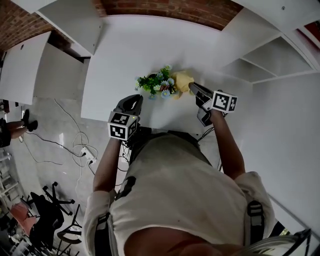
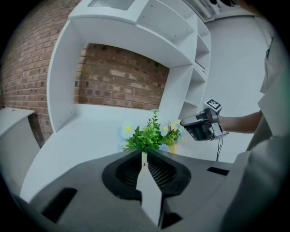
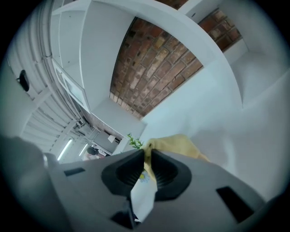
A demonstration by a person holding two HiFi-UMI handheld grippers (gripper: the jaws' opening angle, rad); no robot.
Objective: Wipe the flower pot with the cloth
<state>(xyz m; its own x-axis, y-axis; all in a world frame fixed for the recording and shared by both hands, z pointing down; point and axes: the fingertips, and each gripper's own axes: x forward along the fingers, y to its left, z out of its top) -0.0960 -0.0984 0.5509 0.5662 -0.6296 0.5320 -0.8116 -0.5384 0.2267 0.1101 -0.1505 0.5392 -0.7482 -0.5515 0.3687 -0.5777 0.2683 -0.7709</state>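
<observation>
A small plant (image 1: 157, 84) with green leaves and blue and white flowers stands near the front of the white desk (image 1: 150, 45); its foliage hides the pot from above. My right gripper (image 1: 192, 86) is just right of the plant, shut on a yellow cloth (image 1: 183, 81) that touches the flowers. In the right gripper view the cloth (image 3: 181, 145) bunches out from between the jaws of the right gripper (image 3: 147, 152). My left gripper (image 1: 131, 102) is near the desk's front edge, below left of the plant. In its own view the left gripper (image 2: 144, 154) is shut and empty, pointing at the plant (image 2: 147, 136).
White shelving (image 1: 270, 55) rises along the desk's right side and a brick wall (image 1: 165, 7) runs behind it. A second white table (image 1: 22, 65) stands to the left. Cables and a power strip (image 1: 87, 155) lie on the floor, with chairs (image 1: 47, 210) further left.
</observation>
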